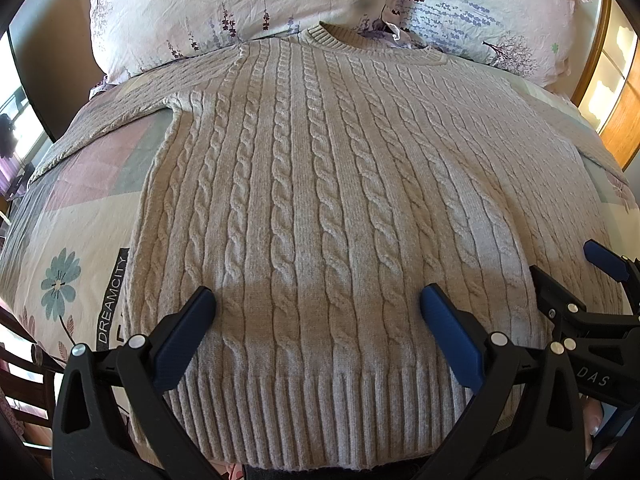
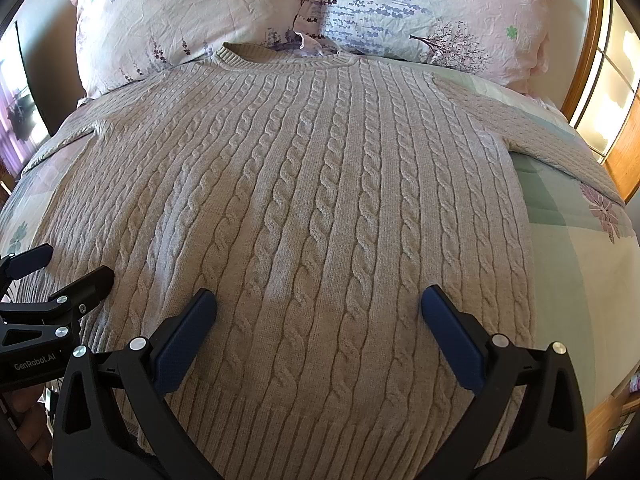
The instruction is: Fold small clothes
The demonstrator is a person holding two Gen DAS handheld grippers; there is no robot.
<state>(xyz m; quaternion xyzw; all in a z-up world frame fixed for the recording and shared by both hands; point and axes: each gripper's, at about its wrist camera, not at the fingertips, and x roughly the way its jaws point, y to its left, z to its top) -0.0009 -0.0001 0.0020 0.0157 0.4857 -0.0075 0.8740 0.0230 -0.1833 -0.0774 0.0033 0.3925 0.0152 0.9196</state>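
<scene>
A beige cable-knit sweater (image 1: 320,184) lies flat on the bed, collar toward the pillows, ribbed hem nearest me; it also fills the right wrist view (image 2: 304,208). Its sleeves spread out to both sides. My left gripper (image 1: 318,312) is open and empty, hovering over the hem at the sweater's left half. My right gripper (image 2: 319,312) is open and empty over the lower right half. The right gripper shows in the left wrist view (image 1: 568,272), and the left gripper in the right wrist view (image 2: 68,268).
Two floral pillows (image 1: 240,4) (image 2: 440,12) lie at the head of the bed. A patchwork flower bedspread (image 1: 68,240) (image 2: 580,232) covers the bed. A wooden headboard (image 2: 592,40) curves at the right. A dark wooden chair (image 1: 20,376) stands at lower left.
</scene>
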